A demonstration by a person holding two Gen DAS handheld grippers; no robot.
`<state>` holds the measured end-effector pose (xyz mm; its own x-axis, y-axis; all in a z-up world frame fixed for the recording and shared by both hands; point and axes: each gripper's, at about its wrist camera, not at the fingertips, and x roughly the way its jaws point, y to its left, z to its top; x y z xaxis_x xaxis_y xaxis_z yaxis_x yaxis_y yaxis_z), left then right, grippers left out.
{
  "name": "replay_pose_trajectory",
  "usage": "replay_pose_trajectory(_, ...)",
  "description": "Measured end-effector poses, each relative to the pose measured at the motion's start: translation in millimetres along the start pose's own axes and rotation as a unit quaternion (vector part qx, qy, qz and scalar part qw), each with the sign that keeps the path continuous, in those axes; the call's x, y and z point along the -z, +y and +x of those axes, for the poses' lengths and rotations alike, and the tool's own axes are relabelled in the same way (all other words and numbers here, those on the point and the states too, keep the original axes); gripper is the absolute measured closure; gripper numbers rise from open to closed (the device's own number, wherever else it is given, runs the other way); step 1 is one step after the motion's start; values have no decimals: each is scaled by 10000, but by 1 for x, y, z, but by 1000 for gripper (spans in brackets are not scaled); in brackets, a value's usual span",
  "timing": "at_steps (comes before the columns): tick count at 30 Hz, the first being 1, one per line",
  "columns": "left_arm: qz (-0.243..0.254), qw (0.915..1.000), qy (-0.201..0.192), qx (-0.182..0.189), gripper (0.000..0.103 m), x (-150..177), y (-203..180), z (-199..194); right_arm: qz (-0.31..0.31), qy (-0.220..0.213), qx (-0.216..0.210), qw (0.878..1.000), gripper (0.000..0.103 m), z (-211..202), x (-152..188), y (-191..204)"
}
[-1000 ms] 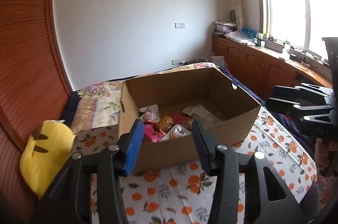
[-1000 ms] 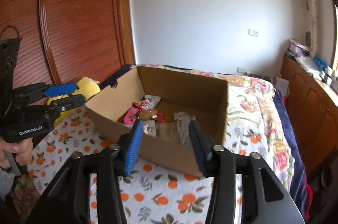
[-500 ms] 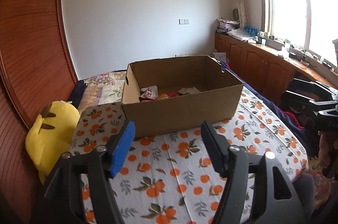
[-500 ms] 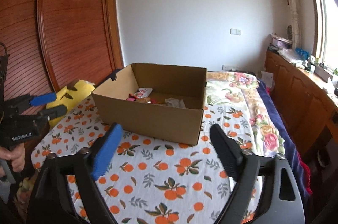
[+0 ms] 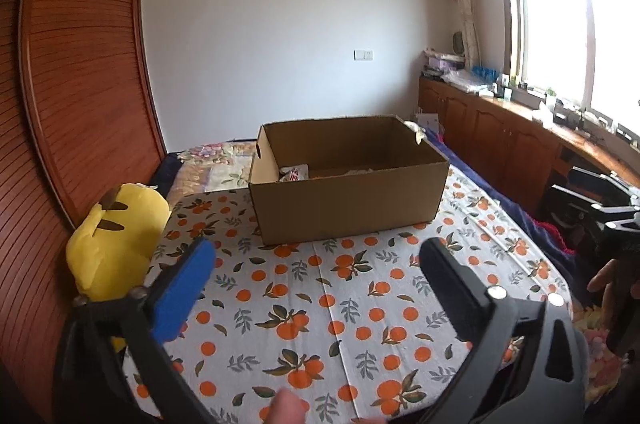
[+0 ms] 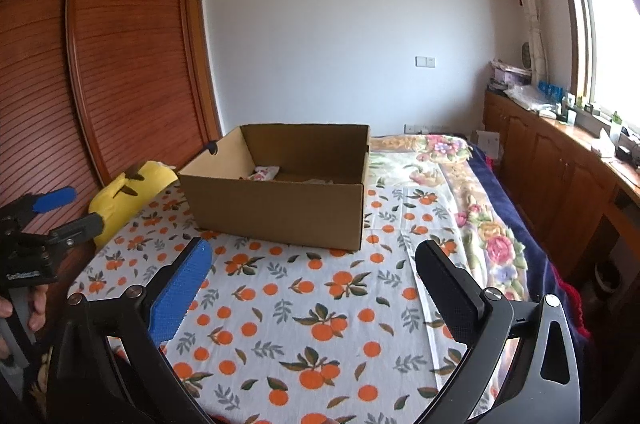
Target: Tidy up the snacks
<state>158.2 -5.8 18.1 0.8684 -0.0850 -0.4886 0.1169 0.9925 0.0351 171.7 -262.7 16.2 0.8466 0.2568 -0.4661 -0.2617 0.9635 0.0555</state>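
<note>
On the bed's orange-print white cloth (image 5: 320, 304) stands the open brown cardboard box (image 5: 348, 199), its low walls keeping the packets together; a white-and-red snack packet (image 5: 294, 172) shows over the rim at its left end, and the rest of its contents are hidden; no snack lies on the cloth in view, so the sorting looks done. The left gripper (image 5: 316, 268) and the right gripper (image 6: 308, 264) hang well apart from the box, pointing at it; their jaws have just been opening, now spread wide with nothing between them. A yellow plush toy (image 5: 116, 244) leans against the wooden wardrobe (image 5: 72, 103).
</note>
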Motion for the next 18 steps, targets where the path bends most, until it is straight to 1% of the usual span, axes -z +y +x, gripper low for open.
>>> replay_pose_trajectory(7,37,9997,-225,-96,0,3,-2,-37,22,-72,77,9999,0,-24,3,8)
replay_pose_trajectory(13,-5,9992,-309,-237,0,11,-6,-63,19,-128,184,9997,0,-49,9,19)
replay_pose_trajectory(16,13,9986,-314,-425,0,18,-9,-73,-81,-112,177,9997,0,-60,16,29)
replay_pose_trajectory(18,42,9973,-331,-658,0,24,-14,-80,-159,-110,222,9996,0,-67,22,36)
